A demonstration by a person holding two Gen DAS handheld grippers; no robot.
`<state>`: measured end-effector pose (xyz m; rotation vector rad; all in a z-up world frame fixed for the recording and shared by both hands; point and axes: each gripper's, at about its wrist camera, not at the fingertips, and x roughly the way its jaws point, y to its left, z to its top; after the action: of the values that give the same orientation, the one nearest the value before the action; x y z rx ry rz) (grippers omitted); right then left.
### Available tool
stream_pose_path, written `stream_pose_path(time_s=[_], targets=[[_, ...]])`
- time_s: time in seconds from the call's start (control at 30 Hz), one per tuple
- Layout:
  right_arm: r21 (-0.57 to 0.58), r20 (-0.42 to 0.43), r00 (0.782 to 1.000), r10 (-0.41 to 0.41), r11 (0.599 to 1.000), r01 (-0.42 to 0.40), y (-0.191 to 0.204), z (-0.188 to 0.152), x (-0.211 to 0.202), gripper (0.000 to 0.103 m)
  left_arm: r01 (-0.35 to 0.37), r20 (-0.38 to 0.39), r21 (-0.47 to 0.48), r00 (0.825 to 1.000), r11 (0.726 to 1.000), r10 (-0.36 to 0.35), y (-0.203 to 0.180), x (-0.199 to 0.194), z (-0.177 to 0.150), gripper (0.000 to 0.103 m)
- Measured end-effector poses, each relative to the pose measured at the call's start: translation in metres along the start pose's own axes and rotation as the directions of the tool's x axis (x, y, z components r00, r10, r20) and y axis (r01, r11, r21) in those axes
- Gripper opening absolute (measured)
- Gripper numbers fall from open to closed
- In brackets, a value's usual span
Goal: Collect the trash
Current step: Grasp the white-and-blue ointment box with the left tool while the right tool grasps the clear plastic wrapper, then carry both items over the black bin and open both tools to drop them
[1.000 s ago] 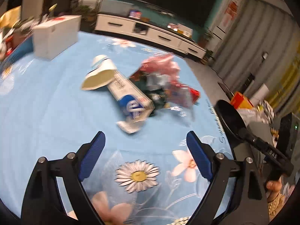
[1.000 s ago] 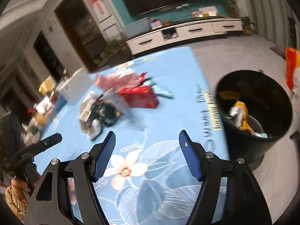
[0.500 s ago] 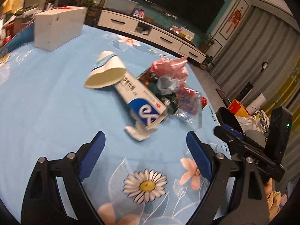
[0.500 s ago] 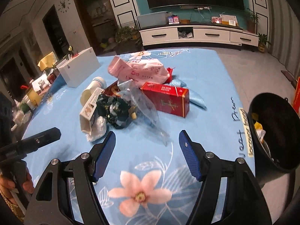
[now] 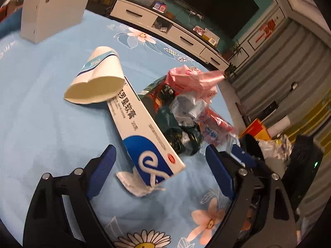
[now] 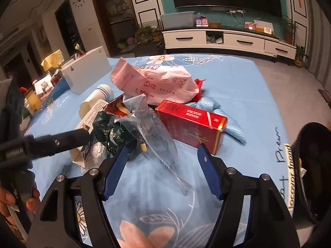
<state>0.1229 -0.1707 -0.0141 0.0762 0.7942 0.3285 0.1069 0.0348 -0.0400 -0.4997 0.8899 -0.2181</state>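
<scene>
Blue-cloth counter nearer than a second ago, both open, empty: left gripper (image 5: 160, 172) straddling carton (image 5: 142, 136), right gripper (image 6: 161, 170) over clear bag (image 6: 151, 128), trash heaped at twelve o'clock, bin (image 6: 312, 165) at three, pickup likely next.

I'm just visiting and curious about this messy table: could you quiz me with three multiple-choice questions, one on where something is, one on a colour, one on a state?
1. Where does the paper cup lie?
A. in the bin
B. on its side against the far end of the blue-and-white carton
C. on top of the white box

2. What colour is the cigarette pack?
A. red
B. green
C. yellow

3. How is the right gripper?
A. clamped on the pack
B. open, holding nothing
C. shut on a cup

Answers: 1 B, the cup's flattened mouth meets the carton's end. 2 A, its faces are red. 3 B, its blue pads stand apart over the clear plastic bag.
</scene>
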Motion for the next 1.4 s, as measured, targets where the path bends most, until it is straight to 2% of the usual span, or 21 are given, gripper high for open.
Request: stream_pose_path(time_s=[0.1,0.17,0.2,0.23,0.3,0.43,0.53,0.77,1.03,1.27,1.4], targets=[[-0.004,0.003,1.000,0.010,1.000,-0.010,0.001,0.002,0.005,0.069,0.010,-0.007,-0.023,1.000,1.000,-0.010,0.006,0.005,0.004,0.085],[-0.003,0.004,1.000,0.013,1.000,-0.013,0.001,0.004,0.009,0.066,0.010,-0.011,-0.032,1.000,0.999,-0.010,0.009,0.007,0.004,0.069],[-0.004,0.003,1.000,0.016,1.000,-0.016,0.001,0.005,0.010,0.064,0.006,-0.013,-0.038,1.000,0.999,-0.007,0.010,0.008,0.004,0.065],[-0.008,0.001,1.000,0.014,1.000,-0.014,0.002,0.005,0.011,0.059,0.010,-0.016,-0.041,1.000,0.999,-0.010,0.011,0.008,0.003,0.059],[-0.016,-0.007,1.000,0.020,1.000,-0.020,0.002,0.005,0.012,0.051,0.011,-0.020,-0.045,1.000,0.999,-0.012,0.012,0.010,0.003,0.058],[-0.033,-0.019,1.000,0.022,0.999,-0.023,0.006,0.004,0.012,0.029,0.027,-0.013,-0.042,1.000,0.999,-0.028,0.012,0.006,0.001,0.043],[-0.035,-0.017,0.999,0.027,0.999,-0.028,0.010,0.002,0.008,0.022,0.030,-0.010,-0.037,1.000,0.999,-0.030,0.012,0.000,-0.002,0.034],[-0.021,0.028,0.999,0.044,0.999,-0.043,0.012,-0.001,-0.021,0.020,0.025,0.041,0.015,0.999,1.000,-0.025,0.007,-0.025,-0.007,0.033],[0.060,0.115,0.991,0.073,0.995,-0.080,-0.001,0.000,-0.065,0.020,0.068,0.112,0.042,0.991,0.997,-0.073,0.001,-0.070,-0.007,0.033],[0.095,0.172,0.984,0.046,0.993,-0.063,-0.011,-0.002,-0.090,0.015,0.085,0.146,0.075,0.985,0.994,-0.095,-0.010,-0.090,-0.008,0.033],[0.109,0.238,0.971,0.028,0.993,-0.055,-0.018,-0.002,-0.113,0.013,0.099,0.145,0.099,0.983,0.990,-0.113,-0.020,-0.093,-0.010,0.033]])
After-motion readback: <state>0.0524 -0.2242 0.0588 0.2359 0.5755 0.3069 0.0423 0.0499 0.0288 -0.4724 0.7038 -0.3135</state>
